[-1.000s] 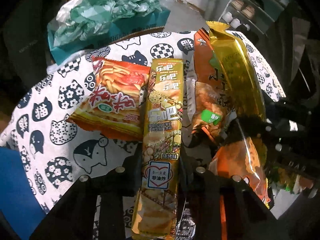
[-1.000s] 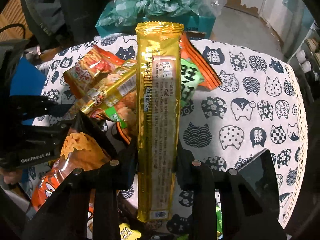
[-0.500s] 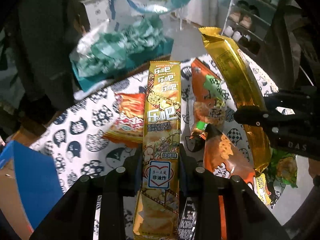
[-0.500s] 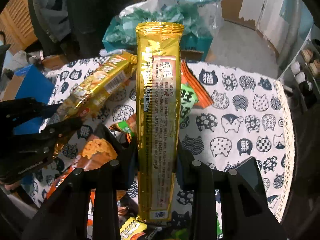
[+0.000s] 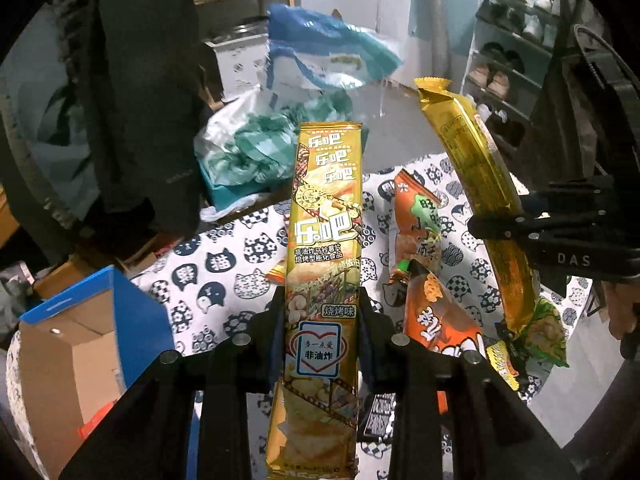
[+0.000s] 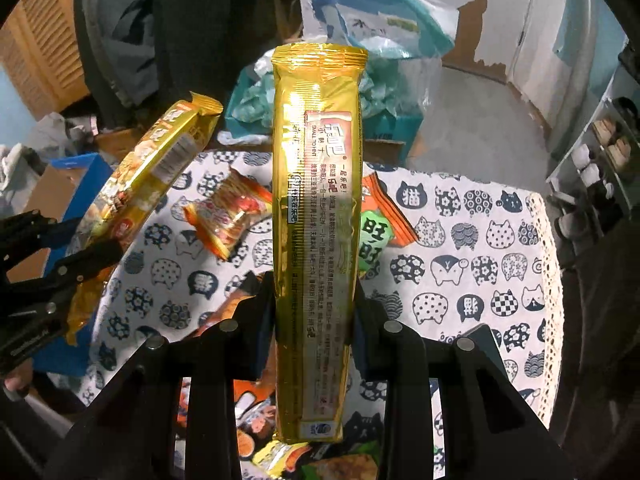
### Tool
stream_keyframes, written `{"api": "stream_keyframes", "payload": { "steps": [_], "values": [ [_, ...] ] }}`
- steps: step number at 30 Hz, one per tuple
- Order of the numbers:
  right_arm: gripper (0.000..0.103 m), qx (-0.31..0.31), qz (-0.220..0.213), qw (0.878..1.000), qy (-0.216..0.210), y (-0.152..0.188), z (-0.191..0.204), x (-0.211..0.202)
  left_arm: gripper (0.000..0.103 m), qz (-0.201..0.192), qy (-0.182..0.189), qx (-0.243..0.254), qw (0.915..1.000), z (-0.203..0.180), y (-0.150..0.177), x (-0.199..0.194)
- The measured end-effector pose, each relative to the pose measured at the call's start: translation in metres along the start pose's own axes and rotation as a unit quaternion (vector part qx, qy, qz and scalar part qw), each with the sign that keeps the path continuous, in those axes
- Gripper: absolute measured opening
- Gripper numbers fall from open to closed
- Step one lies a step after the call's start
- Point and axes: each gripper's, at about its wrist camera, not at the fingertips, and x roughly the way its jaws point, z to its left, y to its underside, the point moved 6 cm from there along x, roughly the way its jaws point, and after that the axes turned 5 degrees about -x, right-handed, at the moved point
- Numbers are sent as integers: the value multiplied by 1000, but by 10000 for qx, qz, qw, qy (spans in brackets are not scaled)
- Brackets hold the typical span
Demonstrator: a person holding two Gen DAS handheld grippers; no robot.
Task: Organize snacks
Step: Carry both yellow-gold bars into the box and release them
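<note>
- Cat-print bench (image 6: 460,240) carries loose snack packets (image 6: 228,216); blue box (image 5: 132,312) at eight o'clock
- Left gripper (image 5: 322,320) fingers clamp a gold chip pack (image 5: 326,220), lifted above the bench
- Right gripper (image 6: 314,304) fingers grasp another gold pack (image 6: 318,200), label side up

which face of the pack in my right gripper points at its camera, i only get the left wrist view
Observer: The right gripper is shut on the right gold pack with its small-print back panel toward the camera.
Operator: whats hidden behind my left pack
Observer: A red-orange snack bag lies flat on the cat-print tablecloth.
Operator: any barcode on the left one
Observer: Yes, the left gold pack shows a white barcode label near its upper end.
</note>
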Motion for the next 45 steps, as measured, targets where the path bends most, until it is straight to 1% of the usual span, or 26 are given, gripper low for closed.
{"api": "stream_keyframes", "payload": {
  "steps": [8,15,19,27,34,39,41,45],
  "values": [
    [32,-133,-203,9996,-175,-8,27,-27,31,-228,-115,-75,9996,15,5,-36],
    [32,-297,-255,9985,-380,-15,58,-39,31,-384,-298,-162,9987,37,16,-64],
    [32,-409,-285,9976,-488,-21,78,-43,31,-500,-443,-279,9974,56,21,-78],
    [32,-671,-296,9953,-631,-34,123,-43,31,-554,-619,-707,9940,99,34,-98],
    [32,-893,-289,9926,-775,-43,162,-41,31,-634,-799,-945,9903,132,53,-117],
    [32,-1076,-232,9895,-934,-49,195,-37,31,-606,-909,-1091,9880,155,68,-123],
    [32,-1151,-209,9881,-996,-51,208,-34,31,-600,-1009,-1094,9870,164,74,-124],
    [32,-1267,-157,9852,-1146,-55,235,-30,31,-501,-1110,-1255,9846,184,88,-124]
  ]
}}
